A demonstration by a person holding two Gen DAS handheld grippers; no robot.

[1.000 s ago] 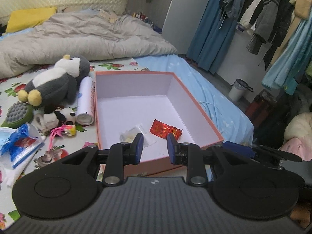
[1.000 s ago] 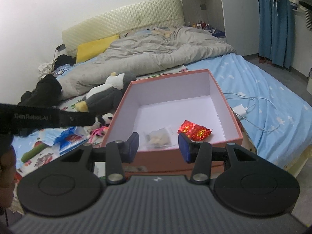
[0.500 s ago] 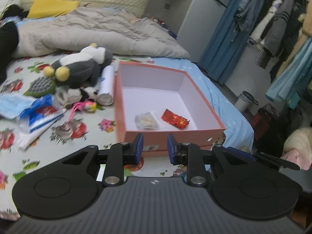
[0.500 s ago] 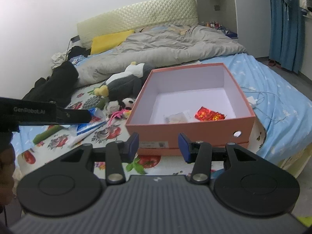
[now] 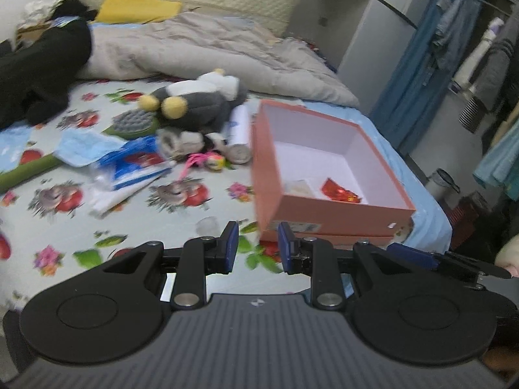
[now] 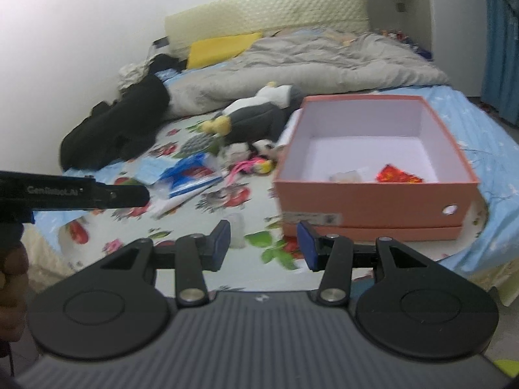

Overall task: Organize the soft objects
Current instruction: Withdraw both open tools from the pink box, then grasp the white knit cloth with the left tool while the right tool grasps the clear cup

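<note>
Both tongs have drawn back from the box [image 5: 327, 175] since a second ago: then their tips hung over its near rim, now its whole near wall shows and floral bedsheet [image 5: 107, 227] lies beneath them. More of the bed's left side has come into sight, including a black garment [image 5: 35, 74] not seen by the left camera earlier. Left tongs [image 5: 256, 248] stand part open with nothing between the blue pads; right tongs [image 6: 263, 245] likewise, gap a little wider, nothing held. One box, open, on the bed's right part, sitting on its lid. Inside it: one red foil packet [image 6: 399, 175] and one pale clear packet [image 6: 348, 175], side by side near the front wall. Soft things are outside the box, left of it: one penguin plush [image 5: 194, 103], one small panda plush [image 5: 181, 139] just in front of it, one pink-tailed toy [image 5: 207, 160]. Also one white can [image 5: 238, 136] lying against the box's left wall, one green brush [image 5: 133, 123], one blue-and-white packet [image 5: 136, 165], one face mask [image 5: 84, 146]. One grey duvet [image 5: 207, 48] and one yellow pillow [image 5: 136, 8] lie behind.
</note>
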